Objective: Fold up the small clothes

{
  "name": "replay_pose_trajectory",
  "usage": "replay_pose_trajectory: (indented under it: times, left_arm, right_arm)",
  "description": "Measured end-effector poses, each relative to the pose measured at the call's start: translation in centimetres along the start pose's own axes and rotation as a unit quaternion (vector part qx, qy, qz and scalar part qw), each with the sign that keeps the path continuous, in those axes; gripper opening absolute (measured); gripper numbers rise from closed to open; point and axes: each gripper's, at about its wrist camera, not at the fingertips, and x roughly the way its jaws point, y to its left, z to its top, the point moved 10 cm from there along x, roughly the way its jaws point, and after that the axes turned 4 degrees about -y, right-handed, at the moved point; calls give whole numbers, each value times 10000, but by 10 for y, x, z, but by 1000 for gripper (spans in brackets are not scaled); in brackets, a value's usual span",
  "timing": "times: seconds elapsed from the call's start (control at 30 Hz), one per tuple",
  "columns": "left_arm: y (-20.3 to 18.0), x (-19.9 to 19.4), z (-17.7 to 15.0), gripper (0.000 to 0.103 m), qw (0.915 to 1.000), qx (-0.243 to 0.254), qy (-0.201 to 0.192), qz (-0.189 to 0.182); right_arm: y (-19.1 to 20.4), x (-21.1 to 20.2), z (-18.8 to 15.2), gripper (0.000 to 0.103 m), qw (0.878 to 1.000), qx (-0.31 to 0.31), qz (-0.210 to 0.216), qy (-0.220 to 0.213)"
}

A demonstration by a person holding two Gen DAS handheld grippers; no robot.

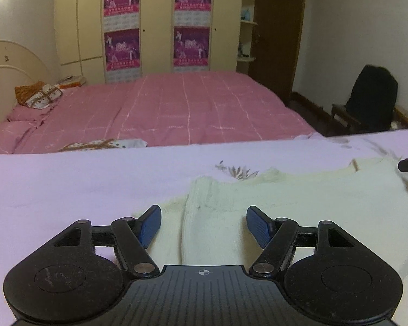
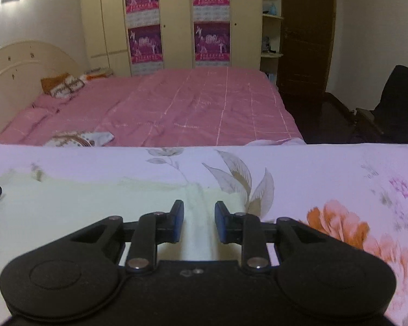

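2 grippers, left (image 1: 203, 224) and right (image 2: 199, 221), hang open-jawed over the cream garment's (image 1: 285, 212) edges.

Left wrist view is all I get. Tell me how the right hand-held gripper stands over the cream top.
Observer: The right hand-held gripper hangs over the cream top near its right edge, jaws a little apart.
Operator: Say what lies between them.
Observer: A raised fold of the top runs between the pads; they seem not to press on it.
Operator: Describe the sheet past that edge.
Observer: The sheet has a large orange flower printed on it, right of the gripper.
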Motion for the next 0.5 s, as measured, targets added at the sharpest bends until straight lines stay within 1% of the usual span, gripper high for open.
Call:
replay_pose_trajectory:
  times: [0.03, 0.07, 0.1, 0.13, 0.17, 0.2, 0.23, 0.27, 0.3, 0.33, 0.37, 0.4, 0.43, 0.47, 0.5]
  left_arm:
    - [-1, 4, -3, 32, 10000, -23, 47, -56]
    - [0, 5, -4, 13, 9999, -124, 35, -60]
    - [5, 6, -1, 7, 9997, -217, -93, 100]
    - [11, 3, 1, 7, 9989, -279, -229, 283]
    - [17, -1, 2, 7, 9977, -342, -349, 472]
    - [25, -3, 3, 7, 9956, -415, -420, 724]
    - [32, -4, 3, 7, 9935, -473, -420, 950]
    - [34, -10, 4, 7, 9926, -536, -419, 1002]
    - [27, -18, 9, 9, 9934, -579, -549, 819]
    - [10, -27, 16, 17, 9944, -545, -700, 575]
    - [-10, -29, 19, 45, 9957, -423, -732, 380]
    - [-35, -29, 21, 74, 9969, -222, -742, 146]
    - [-58, -28, 19, 80, 9973, 25, -739, -18]
    - [-79, -24, 16, 81, 9976, 252, -642, -115]
    - [-97, -17, 9, 81, 9982, 359, -424, -244]
  right_arm:
    - [0, 7, -2, 24, 9999, -81, -44, 74]
    - [2, 9, -4, 21, 9997, -158, -73, 144]
    - [5, 14, -9, 5, 9994, -258, -45, 218]
    - [9, 15, -12, 4, 9989, -402, -87, 245]
    - [7, 14, -13, 3, 9980, -531, -281, 174]
    - [7, 11, -12, 3, 9977, -534, -395, 107]
    - [4, 11, -12, 0, 9980, -456, -433, 79]
    - [0, 10, -13, 0, 9977, -413, -525, 83]
    - [0, 7, -12, 6, 9976, -392, -560, 65]
    - [3, 0, -6, 22, 9981, -333, -523, -69]
    - [11, -7, 1, 29, 9985, -283, -375, -280]
    - [24, -13, 6, 34, 9986, -254, -121, -446]
    - [42, -13, 7, 35, 9986, -276, 161, -429]
    - [60, -9, 5, 35, 9983, -329, 373, -308]
    - [81, -5, 0, 35, 9975, -418, 542, -179]
